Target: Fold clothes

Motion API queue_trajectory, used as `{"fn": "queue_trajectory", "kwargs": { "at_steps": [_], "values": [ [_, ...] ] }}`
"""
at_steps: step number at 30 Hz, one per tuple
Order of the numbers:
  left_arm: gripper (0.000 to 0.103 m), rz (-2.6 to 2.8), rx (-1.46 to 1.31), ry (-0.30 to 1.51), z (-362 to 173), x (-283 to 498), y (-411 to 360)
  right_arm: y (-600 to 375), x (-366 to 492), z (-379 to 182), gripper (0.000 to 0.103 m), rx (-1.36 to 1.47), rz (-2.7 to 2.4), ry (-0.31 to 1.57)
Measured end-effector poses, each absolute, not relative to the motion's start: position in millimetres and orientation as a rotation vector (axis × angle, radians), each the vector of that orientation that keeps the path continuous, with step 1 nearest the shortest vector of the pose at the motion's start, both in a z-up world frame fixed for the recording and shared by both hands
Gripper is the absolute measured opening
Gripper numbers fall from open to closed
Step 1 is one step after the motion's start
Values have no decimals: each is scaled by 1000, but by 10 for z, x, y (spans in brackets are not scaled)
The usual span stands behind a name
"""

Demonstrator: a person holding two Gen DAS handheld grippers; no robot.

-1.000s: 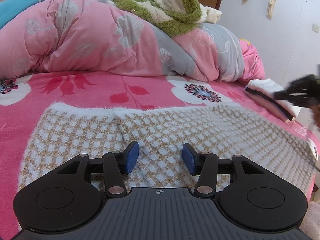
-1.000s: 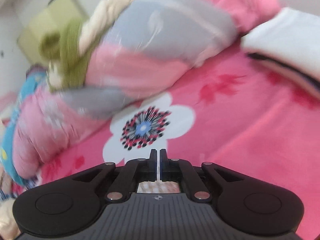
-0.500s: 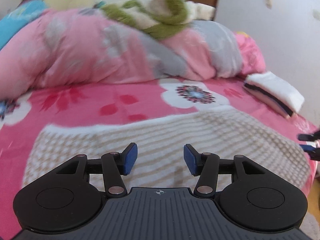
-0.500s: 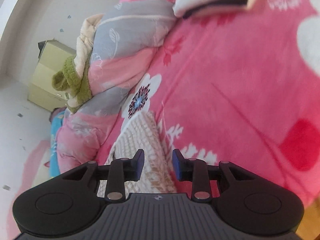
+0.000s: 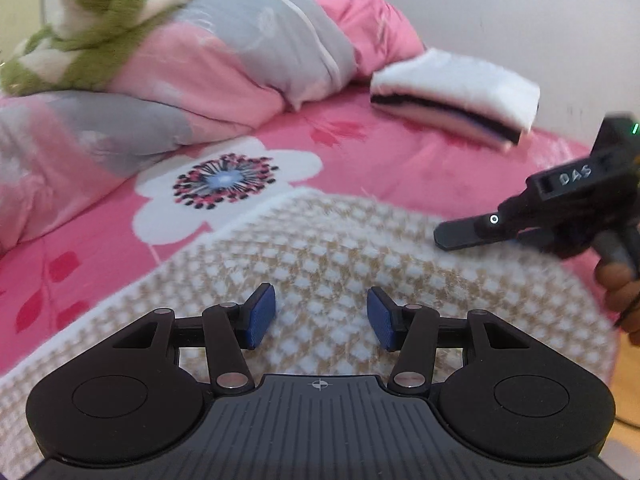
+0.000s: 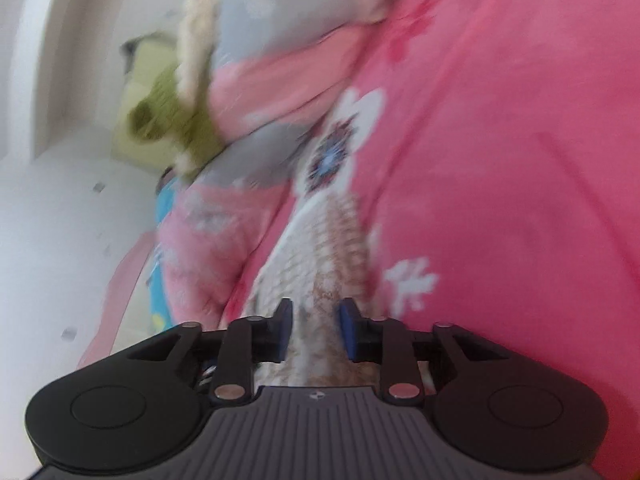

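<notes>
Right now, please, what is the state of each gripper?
Left gripper: open, holding nothing, above the checked garment.
Right gripper: open, the checked garment between its fingers, not clamped.

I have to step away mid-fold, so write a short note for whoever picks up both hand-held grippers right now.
Left hand-held gripper: open, empty, above the checked beige-and-white garment.
Right hand-held gripper: open, empty, at the garment's right edge, cloth showing between its fingers.
The garment lies spread on the pink floral bedsheet.
Done: a folded white pile sits at the back by the wall.
Left: grip this garment's edge and fold it.
</notes>
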State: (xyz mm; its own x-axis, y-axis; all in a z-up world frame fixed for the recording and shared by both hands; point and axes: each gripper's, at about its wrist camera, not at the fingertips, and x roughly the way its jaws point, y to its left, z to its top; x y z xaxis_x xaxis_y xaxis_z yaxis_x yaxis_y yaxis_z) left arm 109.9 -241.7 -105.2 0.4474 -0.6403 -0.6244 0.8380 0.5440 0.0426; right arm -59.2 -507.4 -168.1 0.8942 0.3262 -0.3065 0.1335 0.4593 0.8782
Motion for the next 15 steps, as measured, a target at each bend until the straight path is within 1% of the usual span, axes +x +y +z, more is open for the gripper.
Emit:
{"fn": "queue_trajectory", "kwargs": {
  "at_steps": [1, 3, 4, 7, 13, 15],
  "values": [
    [51, -944, 382, 591, -1086, 1091, -2425, -5078, -554, -1694, 8, 1090, 141, 469],
    [51, -956, 381, 588, -1101, 1095, -2409, -5086, -478, -1719, 4, 1072, 174, 460],
    [51, -964, 373, 593, -1106, 1106, -2389, -5093, -443, -1736, 4, 1066, 188, 456],
    [51, -980, 351, 601, -1127, 1137, -2369, -5251, -514, -2024, 2, 1189, 150, 444],
    [51, -988, 334, 595, -1135, 1146, -2367, -5253, -490, -1974, 4, 1207, 150, 447],
    [51, -989, 330, 590, -1143, 1144, -2366, -5284, -482, -1876, 8, 1189, 128, 451]
  ]
}}
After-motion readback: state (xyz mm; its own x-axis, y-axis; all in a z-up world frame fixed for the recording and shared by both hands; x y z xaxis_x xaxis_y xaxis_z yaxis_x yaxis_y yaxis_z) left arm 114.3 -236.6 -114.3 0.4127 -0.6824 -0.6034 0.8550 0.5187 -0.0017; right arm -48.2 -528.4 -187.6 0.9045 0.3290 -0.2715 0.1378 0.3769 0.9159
